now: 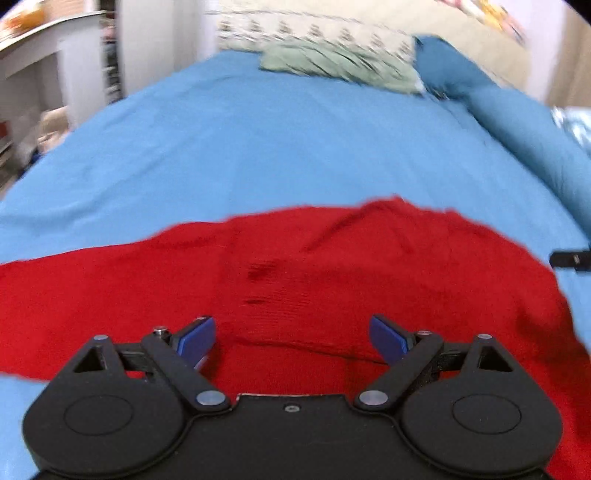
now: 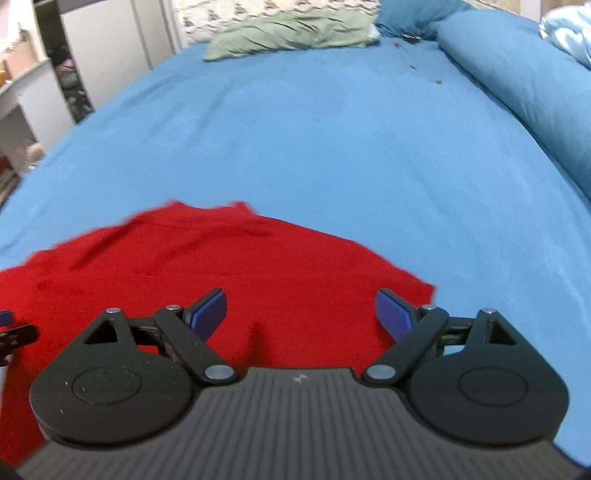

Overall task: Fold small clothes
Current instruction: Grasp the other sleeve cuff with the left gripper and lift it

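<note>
A red knitted garment point(image 1: 295, 273) lies spread on the blue bed sheet point(image 1: 258, 147). My left gripper point(image 1: 291, 338) is open above the garment's near part, blue pads wide apart and empty. In the right wrist view the same red garment point(image 2: 229, 266) lies under my right gripper point(image 2: 301, 312), which is open and empty over the garment's right side near its right corner point(image 2: 421, 288). The tip of the right gripper shows at the right edge of the left wrist view point(image 1: 570, 258). The left gripper's tip shows at the left edge of the right wrist view point(image 2: 14, 332).
A green pillow point(image 1: 340, 66) and a patterned cream pillow point(image 1: 317, 33) lie at the bed's far end. A rolled blue duvet point(image 2: 524, 85) runs along the right side. White shelving point(image 1: 33, 74) stands left of the bed.
</note>
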`<state>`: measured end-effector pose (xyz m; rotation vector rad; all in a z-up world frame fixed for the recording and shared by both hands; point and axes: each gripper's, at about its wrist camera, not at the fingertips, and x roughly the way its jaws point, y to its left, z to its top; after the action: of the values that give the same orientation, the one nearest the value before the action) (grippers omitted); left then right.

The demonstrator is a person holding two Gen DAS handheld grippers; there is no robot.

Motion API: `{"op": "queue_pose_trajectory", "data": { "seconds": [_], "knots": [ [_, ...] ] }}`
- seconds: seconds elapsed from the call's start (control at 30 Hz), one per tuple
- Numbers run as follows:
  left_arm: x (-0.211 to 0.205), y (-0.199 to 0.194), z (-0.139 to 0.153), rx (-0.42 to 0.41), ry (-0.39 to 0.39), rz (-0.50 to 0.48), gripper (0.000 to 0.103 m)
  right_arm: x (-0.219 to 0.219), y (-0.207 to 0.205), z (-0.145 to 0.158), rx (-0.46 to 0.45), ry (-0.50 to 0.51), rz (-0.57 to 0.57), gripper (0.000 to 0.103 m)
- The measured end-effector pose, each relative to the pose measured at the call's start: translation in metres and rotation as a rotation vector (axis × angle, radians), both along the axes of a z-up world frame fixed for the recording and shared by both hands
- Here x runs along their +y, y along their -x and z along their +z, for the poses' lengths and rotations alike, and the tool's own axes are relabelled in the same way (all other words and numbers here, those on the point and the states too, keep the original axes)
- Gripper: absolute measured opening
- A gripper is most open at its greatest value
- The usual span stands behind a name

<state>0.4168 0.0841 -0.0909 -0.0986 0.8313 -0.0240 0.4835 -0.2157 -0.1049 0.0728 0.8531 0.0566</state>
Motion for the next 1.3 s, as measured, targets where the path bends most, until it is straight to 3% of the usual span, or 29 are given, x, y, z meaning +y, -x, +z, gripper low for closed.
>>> {"op": "queue_pose_trajectory", "data": {
  "seconds": [0.2,0.3,0.53,0.7,0.83,0.9,1.03,1.1,1.13,1.2,1.3],
  "knots": [
    [0.086,0.042,0.03,-0.004,0.063,0.237,0.101,0.082,0.03,0.037,0.008,-0.057,0.069,0.103],
    [0.148,0.063,0.026,0.019,0.1,0.381,0.101,0.125,0.032,0.037,0.027,-0.07,0.084,0.103],
    [0.282,0.099,-0.003,0.001,0.09,0.659,0.099,0.209,0.043,0.023,0.033,-0.135,0.076,0.103],
    [0.331,0.09,-0.023,-0.012,0.153,0.7,0.085,0.259,0.049,0.01,0.035,-0.118,0.087,0.103],
    [0.329,0.074,-0.028,-0.023,0.091,0.655,0.083,0.282,0.05,0.003,0.04,-0.122,0.081,0.103],
    [0.324,0.072,-0.03,-0.021,0.047,0.632,0.071,0.29,0.05,0.001,0.042,-0.115,0.083,0.103],
    [0.332,0.066,-0.036,-0.033,0.044,0.661,0.062,0.306,0.05,-0.001,0.042,-0.105,0.092,0.103],
    [0.332,0.064,-0.036,-0.033,0.031,0.671,0.044,0.31,0.05,-0.001,0.036,-0.104,0.093,0.103],
    [0.333,0.062,-0.036,-0.031,0.024,0.668,0.04,0.31,0.05,-0.001,0.033,-0.106,0.092,0.103],
    [0.334,0.06,-0.035,-0.026,0.02,0.669,0.016,0.312,0.048,-0.003,0.032,-0.11,0.087,0.103],
    [0.337,0.06,-0.033,-0.031,0.057,0.67,0.007,0.308,0.049,-0.004,0.03,-0.123,0.073,0.103]
  ]
}}
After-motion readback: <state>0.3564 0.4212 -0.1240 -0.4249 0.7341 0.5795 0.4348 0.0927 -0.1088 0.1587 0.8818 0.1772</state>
